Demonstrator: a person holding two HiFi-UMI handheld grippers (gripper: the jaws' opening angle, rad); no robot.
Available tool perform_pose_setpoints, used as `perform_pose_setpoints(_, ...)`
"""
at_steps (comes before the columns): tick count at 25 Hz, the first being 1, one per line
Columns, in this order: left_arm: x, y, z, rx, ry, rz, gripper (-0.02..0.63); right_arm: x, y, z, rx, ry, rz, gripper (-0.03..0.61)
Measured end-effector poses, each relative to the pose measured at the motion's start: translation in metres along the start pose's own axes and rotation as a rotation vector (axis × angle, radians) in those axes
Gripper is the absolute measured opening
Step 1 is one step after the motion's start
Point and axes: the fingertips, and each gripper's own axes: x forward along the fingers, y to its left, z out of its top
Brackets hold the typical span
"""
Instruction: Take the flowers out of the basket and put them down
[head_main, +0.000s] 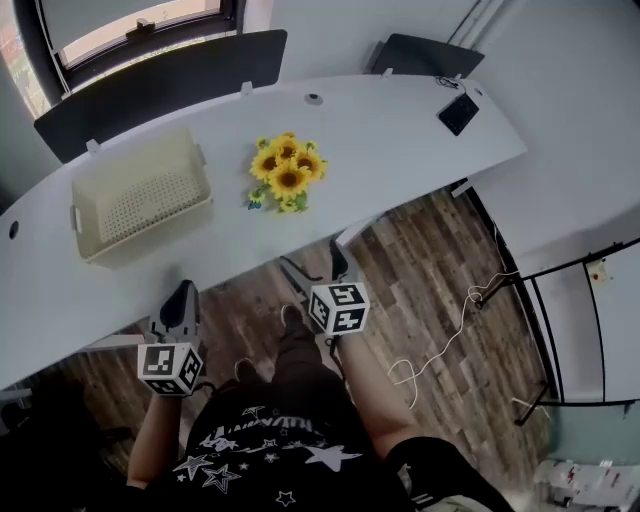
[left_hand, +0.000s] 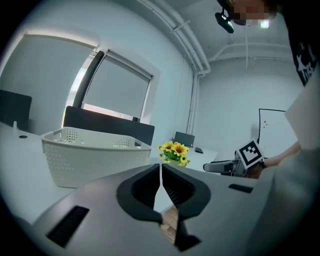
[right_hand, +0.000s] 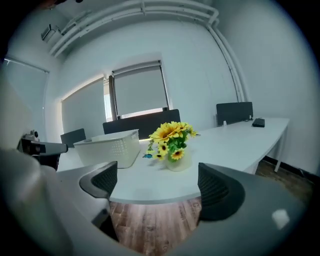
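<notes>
Shirt (head_main: 265, 440): black with white stars; its print is too blurred to read.
Left gripper (head_main: 183, 293): one, jaws pressed together on nothing, short of the table's (head_main: 400, 135) near edge.
Right gripper (head_main: 340, 256): one, jaws spread, nothing between.
Basket (head_main: 135, 148): one, white, perforated, left on the table.
Flowers (head_main: 287, 172): one bunch of yellow sunflowers, standing on the table right of the basket, apart from it.
Phone (head_main: 458, 113): one, dark, far right.
Chairs (head_main: 160, 85): two, beyond the table.
</notes>
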Motion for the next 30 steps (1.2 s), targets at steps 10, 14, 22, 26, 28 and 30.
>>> perform_pose_setpoints(10,-0.036,-0.028,0.007,0.006,-0.048,-0.019,0.021,-0.046,0.035,0.01,0.007,-0.076,0.094,0.204)
perform_pose_setpoints(14,-0.055,-0.046,0.014,-0.018,-0.076,0.015,0.021,-0.064,0.035,0.014,0.005,-0.102,0.114,0.091)
perform_pose_setpoints(22,-0.093,-0.116,-0.001,-0.057,-0.125,0.079,0.021,-0.124,0.027,0.0,0.043,-0.079,0.21,0.003)
perform_pose_setpoints(26,-0.11,-0.157,-0.012,-0.033,-0.127,0.094,0.021,-0.155,0.027,0.0,-0.05,-0.092,0.25,0.003)
perform_pose_setpoints(28,-0.122,-0.171,-0.015,-0.036,-0.118,0.118,0.021,-0.172,0.033,0.003,-0.102,-0.118,0.283,0.003)
perform_pose_setpoints(30,-0.134,-0.18,-0.024,-0.042,-0.118,0.144,0.021,-0.188,0.041,0.002,-0.131,-0.129,0.329,0.003)
